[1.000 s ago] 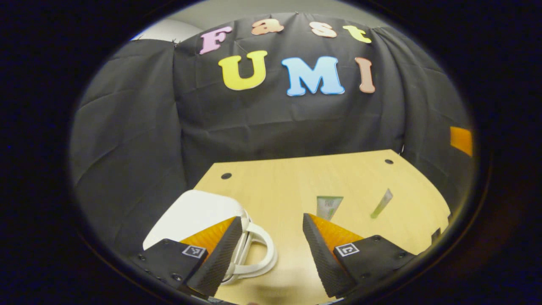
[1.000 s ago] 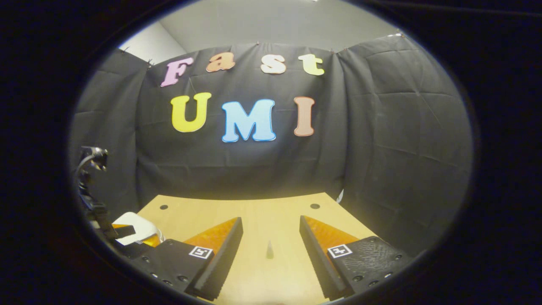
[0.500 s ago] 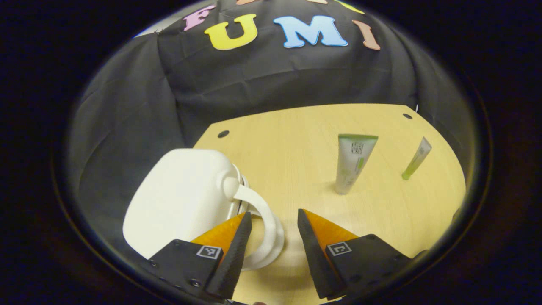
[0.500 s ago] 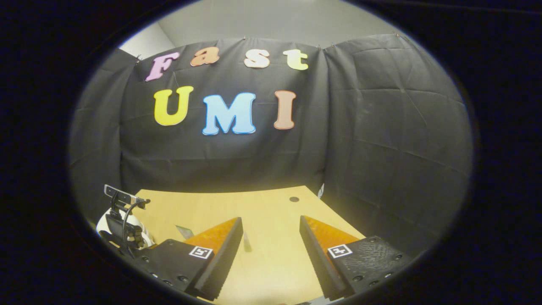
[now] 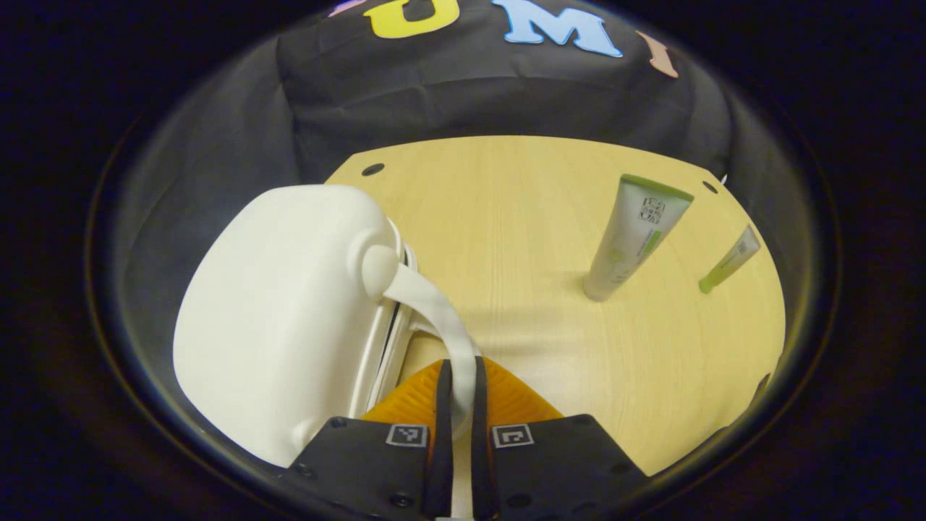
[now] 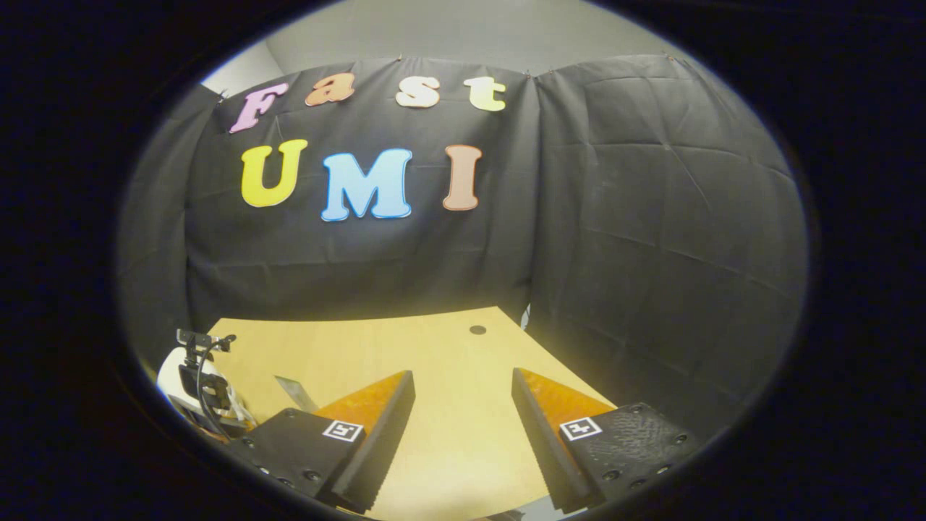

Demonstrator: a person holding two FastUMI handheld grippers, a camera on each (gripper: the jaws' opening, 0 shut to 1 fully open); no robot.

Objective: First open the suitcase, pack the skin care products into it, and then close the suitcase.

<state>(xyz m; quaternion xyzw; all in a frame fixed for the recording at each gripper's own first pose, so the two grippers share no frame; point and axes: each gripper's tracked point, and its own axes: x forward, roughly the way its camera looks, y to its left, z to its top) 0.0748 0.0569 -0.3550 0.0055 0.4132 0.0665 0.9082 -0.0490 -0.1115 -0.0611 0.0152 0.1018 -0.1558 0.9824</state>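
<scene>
The white hard-shell suitcase lies shut on the left of the wooden table. Its white handle curves down between the fingers of my left gripper, which is shut on it. A tall green-capped tube stands on its cap to the right, and a thin green tube stands tilted beyond it. My right gripper hangs open over the table's right part with nothing between its fingers. In the right gripper view the suitcase sits far left and the tall tube's top peeks above one finger.
Black cloth walls close in the table at the back and on both sides. The left gripper's camera mount and cable rise at the far left of the right gripper view. Small dark holes mark the table's far corners.
My left gripper has tipped down, moved in onto the suitcase handle and gone from open to shut on it. The right gripper has turned slightly and stays open.
</scene>
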